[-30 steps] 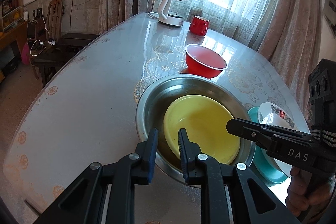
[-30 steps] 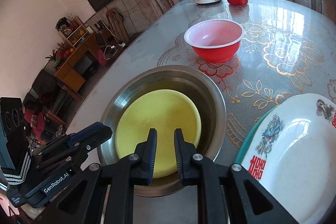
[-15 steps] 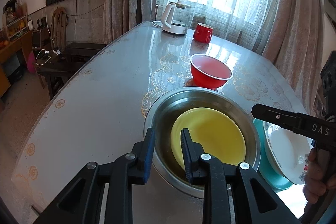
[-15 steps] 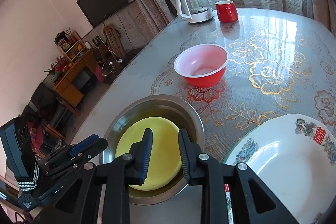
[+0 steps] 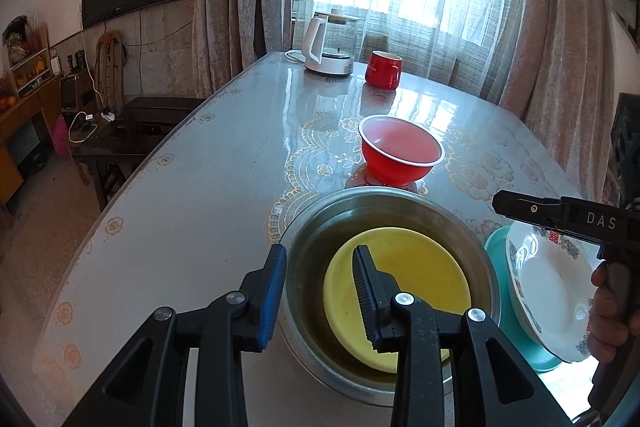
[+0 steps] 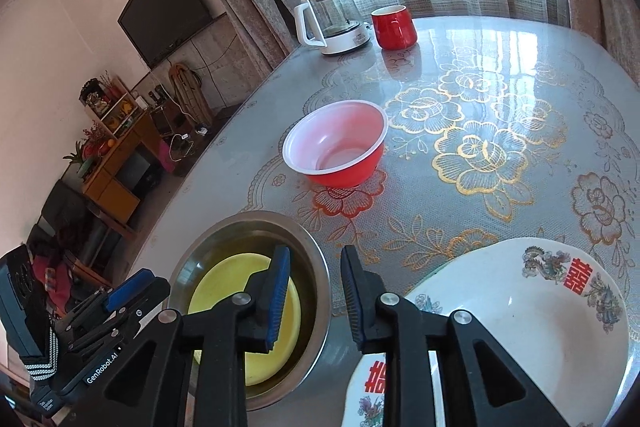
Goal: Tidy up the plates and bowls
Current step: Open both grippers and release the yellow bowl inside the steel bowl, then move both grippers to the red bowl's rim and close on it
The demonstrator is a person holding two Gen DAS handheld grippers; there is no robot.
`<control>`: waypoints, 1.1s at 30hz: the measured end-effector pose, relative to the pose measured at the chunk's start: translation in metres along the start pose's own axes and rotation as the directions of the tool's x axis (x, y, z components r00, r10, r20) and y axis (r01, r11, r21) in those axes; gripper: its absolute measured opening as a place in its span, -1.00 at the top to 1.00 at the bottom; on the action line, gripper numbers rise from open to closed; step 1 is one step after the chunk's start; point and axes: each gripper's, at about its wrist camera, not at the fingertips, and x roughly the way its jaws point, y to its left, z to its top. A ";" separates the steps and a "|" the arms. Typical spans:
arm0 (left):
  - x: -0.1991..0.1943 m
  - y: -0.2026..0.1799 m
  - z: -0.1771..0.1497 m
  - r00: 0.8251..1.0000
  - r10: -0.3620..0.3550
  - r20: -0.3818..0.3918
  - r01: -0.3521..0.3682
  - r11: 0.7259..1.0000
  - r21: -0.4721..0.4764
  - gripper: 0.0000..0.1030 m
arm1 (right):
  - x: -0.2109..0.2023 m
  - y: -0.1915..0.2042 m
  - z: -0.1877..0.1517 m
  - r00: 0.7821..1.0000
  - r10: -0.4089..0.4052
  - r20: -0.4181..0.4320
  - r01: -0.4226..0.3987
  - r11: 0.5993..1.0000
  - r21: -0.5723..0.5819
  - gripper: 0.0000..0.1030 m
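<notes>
A yellow plate [image 5: 404,279] lies flat in a steel basin [image 5: 312,227], straight ahead of the left gripper [image 5: 320,283]. Its jaws are opening with nothing gripped, straddling the basin's near rim. The right gripper [image 6: 314,291] holds its jaws slightly apart over bare tablecloth, the basin to their left, nothing between them. A white patterned plate [image 6: 520,327] rests on a teal plate [image 5: 496,243] to their right. Beyond both, an empty red bowl [image 6: 340,155] stands alone. The table [image 5: 180,195] runs clear to the left.
</notes>
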 end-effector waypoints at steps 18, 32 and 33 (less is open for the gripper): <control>0.038 0.014 0.043 0.990 -0.113 -0.083 0.105 0.989 -0.101 0.04 | 0.015 -0.033 0.031 1.000 -0.022 -0.021 0.024 0.993 0.116 0.40; 0.086 0.008 0.086 0.969 -0.214 -0.124 0.198 0.972 -0.129 -0.07 | 0.052 -0.055 0.069 0.999 -0.031 -0.023 0.036 0.971 0.238 0.50; 0.091 0.007 0.089 0.965 -0.226 -0.134 0.207 0.968 -0.139 -0.06 | 0.055 -0.056 0.071 0.999 -0.034 -0.026 0.040 0.969 0.244 0.51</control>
